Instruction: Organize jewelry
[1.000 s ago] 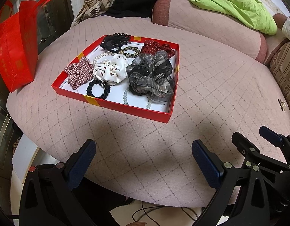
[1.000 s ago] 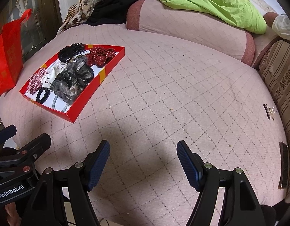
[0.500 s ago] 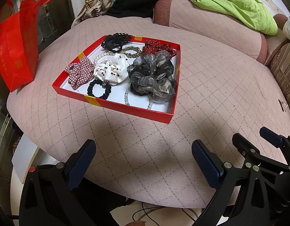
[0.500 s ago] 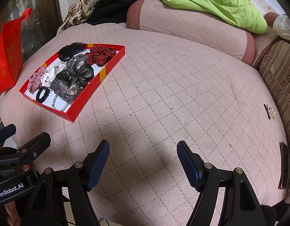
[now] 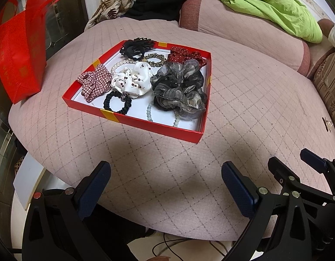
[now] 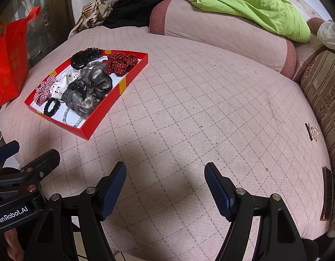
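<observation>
A red box [image 5: 145, 126] lies on the pink quilted cushion and holds several hair accessories: a grey-black organza scrunchie [image 5: 178, 87], a white dotted scrunchie [image 5: 132, 79], a checked scrunchie [image 5: 94, 82], a black bead band [image 5: 117, 102], a black claw clip [image 5: 137, 46], red dotted bows [image 5: 185, 54] and pale bead strings [image 5: 149, 112]. My left gripper [image 5: 165, 184] is open and empty, well short of the box. My right gripper [image 6: 165, 184] is open and empty over bare cushion; the box [image 6: 115, 91] lies to its far left. A small clip [image 6: 312, 131] lies at the cushion's right edge.
A red tote bag [image 5: 17, 50] stands left of the box. A pink bolster [image 5: 243, 28] with a green cloth [image 5: 276, 8] lies behind. A striped sofa arm [image 6: 324, 91] is at right. The cushion's front edge drops to the floor below both grippers.
Both grippers have drifted slightly; the box sits a little lower and nearer in the left wrist view. Nothing was grasped or released.
</observation>
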